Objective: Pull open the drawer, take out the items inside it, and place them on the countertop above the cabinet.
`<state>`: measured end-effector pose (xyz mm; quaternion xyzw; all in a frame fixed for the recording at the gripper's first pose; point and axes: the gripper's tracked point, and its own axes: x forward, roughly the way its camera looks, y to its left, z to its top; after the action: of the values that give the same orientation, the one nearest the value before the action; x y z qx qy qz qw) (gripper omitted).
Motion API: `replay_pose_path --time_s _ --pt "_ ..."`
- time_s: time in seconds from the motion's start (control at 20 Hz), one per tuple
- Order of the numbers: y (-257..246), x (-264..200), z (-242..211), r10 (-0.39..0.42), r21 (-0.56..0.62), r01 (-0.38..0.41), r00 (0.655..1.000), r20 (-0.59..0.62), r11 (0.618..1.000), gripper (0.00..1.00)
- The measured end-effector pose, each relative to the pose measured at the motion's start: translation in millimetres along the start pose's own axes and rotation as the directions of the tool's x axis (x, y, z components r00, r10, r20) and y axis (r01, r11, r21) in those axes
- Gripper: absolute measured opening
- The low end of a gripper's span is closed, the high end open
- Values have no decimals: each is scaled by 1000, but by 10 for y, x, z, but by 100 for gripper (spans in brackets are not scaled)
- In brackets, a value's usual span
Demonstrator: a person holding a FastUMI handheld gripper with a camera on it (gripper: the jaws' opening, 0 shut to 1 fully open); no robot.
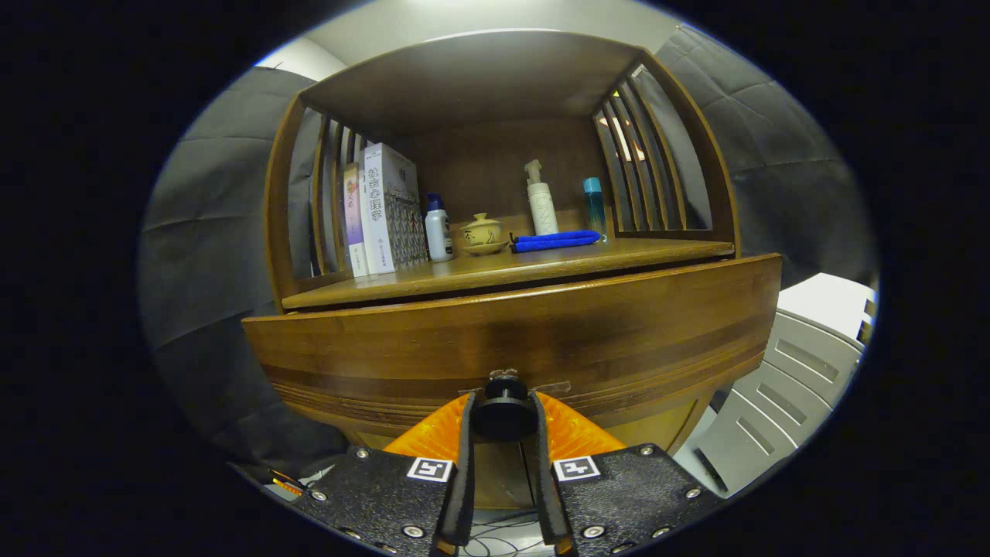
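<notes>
A dark round knob (503,411) sticks out of the wooden drawer front (526,340) of the cabinet. My gripper (503,402) is shut on the drawer knob, one finger pressing on each side. The drawer front stands a little forward of the countertop (495,271) above it. The drawer's inside is hidden from here. On the countertop lie a folded blue cloth (555,240), a small lidded yellow pot (483,233), a white bottle with a blue cap (438,229), a white pump bottle (541,199) and a blue bottle (594,203).
Several books (383,209) stand upright at the left of the shelf, against slatted wooden sides. A wooden top (472,77) roofs the shelf. A white slatted crate (797,371) stands to the right of the cabinet. Cables lie on the floor below the fingers.
</notes>
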<state>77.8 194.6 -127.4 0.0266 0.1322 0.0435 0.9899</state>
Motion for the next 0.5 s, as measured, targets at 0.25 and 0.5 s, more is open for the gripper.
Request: replay_pose_path --time_s 0.25,0.5 --pt "-18 -325 -66 16 -11 -16 1000 -9 1000 33" --pt "-25 -583 -127 28 -14 -28 999 -21 1000 33"
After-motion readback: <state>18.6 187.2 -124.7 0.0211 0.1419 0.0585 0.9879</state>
